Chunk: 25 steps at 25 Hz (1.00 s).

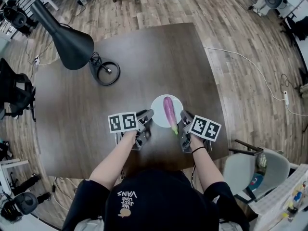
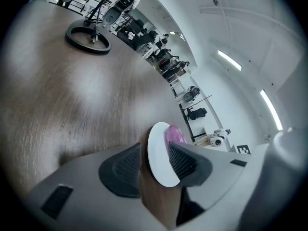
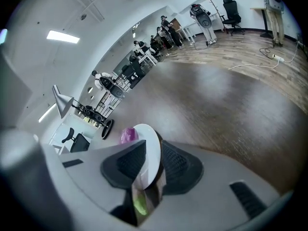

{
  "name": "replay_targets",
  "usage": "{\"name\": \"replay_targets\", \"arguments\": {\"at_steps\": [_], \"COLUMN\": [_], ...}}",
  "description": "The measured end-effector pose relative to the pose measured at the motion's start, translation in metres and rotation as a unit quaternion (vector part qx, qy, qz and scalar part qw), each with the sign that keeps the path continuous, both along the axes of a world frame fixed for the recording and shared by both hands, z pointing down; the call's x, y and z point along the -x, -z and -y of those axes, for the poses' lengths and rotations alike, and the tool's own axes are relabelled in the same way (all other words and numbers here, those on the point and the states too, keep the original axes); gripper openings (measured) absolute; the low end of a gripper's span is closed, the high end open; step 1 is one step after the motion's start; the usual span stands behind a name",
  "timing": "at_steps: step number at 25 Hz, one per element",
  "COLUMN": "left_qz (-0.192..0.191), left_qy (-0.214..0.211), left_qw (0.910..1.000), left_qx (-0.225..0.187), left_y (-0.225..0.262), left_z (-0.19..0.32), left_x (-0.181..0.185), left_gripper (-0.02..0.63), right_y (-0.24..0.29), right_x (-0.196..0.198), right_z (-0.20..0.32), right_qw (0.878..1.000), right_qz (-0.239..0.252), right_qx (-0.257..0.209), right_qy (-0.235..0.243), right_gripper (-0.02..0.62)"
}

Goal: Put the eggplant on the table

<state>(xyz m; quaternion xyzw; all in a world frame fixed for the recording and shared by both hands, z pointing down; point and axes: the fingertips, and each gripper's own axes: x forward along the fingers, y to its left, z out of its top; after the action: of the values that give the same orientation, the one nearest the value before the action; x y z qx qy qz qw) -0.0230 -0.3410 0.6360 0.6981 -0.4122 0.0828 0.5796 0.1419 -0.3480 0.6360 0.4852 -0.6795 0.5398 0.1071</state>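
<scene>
A purple eggplant with a green stem lies on a small white plate, which rests on the dark wooden table near its front edge. My left gripper is at the plate's left rim. In the left gripper view the plate stands between the jaws of that gripper, which are open with a gap at the left pad; the eggplant shows behind. My right gripper is at the plate's right rim. In the right gripper view its jaws close narrowly on the plate, beside the eggplant.
A black desk lamp with a round base and a coiled cable stands at the table's back left. A grey chair is off the table's front right corner. A white cable runs across the wooden floor.
</scene>
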Motion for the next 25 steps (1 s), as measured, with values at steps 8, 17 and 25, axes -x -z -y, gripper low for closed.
{"name": "replay_targets", "arguments": {"at_steps": [8,17,25], "left_qz": [0.012,0.039,0.047], "left_qy": [-0.012,-0.01,-0.038], "left_qw": [0.9964,0.9837,0.9678], "left_qx": [-0.083,-0.175,-0.244], "left_y": [0.039,0.082,0.121], "left_z": [0.001,-0.021,-0.064], "left_x": [-0.006,0.01,0.012], "left_gripper": [0.137,0.013,0.011], "right_y": [0.033,0.077,0.112], "right_x": [0.001,0.004,0.015], "right_z": [-0.004,-0.032,-0.078], "right_qw": [0.998,0.988,0.979], "right_qz": [-0.018,-0.055,-0.062], "right_qx": [-0.062,-0.142,-0.196], "right_qy": [-0.002,-0.005,-0.006], "right_gripper": [0.043,0.02,0.018]}}
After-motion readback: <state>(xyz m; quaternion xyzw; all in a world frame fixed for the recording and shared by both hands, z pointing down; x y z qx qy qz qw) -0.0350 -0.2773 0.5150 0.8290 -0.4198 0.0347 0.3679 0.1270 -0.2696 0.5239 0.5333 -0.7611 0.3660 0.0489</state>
